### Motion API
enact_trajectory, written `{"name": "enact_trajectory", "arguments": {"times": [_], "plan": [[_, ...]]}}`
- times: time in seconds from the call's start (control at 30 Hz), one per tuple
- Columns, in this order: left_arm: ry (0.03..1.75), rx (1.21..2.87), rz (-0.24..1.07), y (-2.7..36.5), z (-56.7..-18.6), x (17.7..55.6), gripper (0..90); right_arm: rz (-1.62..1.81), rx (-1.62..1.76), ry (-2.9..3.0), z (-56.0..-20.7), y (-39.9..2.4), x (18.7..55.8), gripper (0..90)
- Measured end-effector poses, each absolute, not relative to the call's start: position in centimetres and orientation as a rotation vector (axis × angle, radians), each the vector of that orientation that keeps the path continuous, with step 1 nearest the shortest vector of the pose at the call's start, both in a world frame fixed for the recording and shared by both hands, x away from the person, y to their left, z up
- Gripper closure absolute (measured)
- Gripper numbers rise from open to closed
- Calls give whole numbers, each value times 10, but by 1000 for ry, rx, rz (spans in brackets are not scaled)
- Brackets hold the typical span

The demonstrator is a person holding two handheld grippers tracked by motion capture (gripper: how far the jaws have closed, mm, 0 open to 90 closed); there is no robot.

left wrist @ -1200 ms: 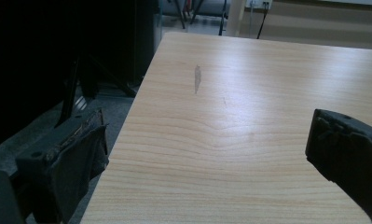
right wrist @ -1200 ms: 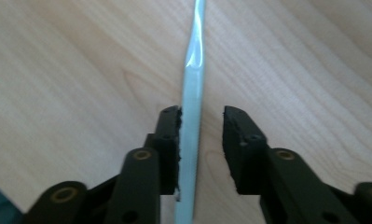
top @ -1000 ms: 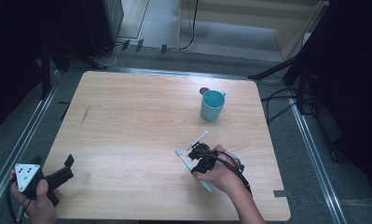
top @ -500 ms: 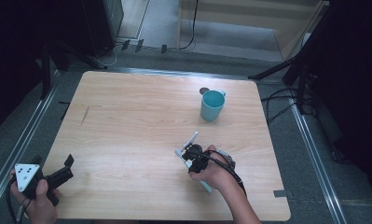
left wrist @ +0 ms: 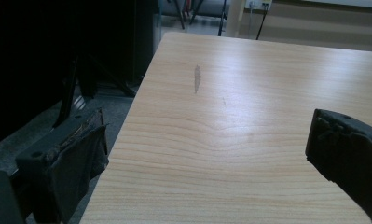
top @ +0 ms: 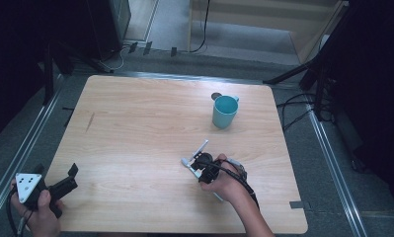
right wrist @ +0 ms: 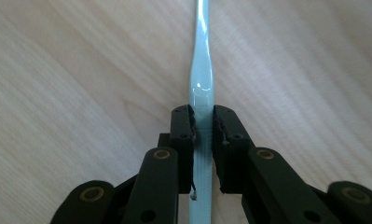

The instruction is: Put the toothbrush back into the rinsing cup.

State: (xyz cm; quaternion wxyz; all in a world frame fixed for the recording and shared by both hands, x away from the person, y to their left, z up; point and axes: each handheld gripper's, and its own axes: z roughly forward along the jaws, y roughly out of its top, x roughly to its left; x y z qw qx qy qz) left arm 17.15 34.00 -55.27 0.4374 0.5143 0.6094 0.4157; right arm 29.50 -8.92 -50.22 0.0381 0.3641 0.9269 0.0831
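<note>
A pale wooden table (top: 135,128) stands on grey floor (top: 333,177).

Only a teal mug (top: 224,112) interrupts the otherwise open wooden table (top: 135,128).

In the right gripper view we lose both ends of the pale toothbrush (right wrist: 201,84) past the picture's edges, and from above the right hand (top: 223,180) hides part of its handle.
</note>
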Motion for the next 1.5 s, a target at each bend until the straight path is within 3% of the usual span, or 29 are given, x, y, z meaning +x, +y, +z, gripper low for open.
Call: {"name": "enact_trajectory", "arguments": {"times": [0.93,1.5], "plan": [[1516,1279,1035,340,-553,172,0,1152,1319,2017,-439,-138,315,794],[1517,1276,1029,340,-553,172,0,1340,1283,1633,-415,-149,348,793]]}}
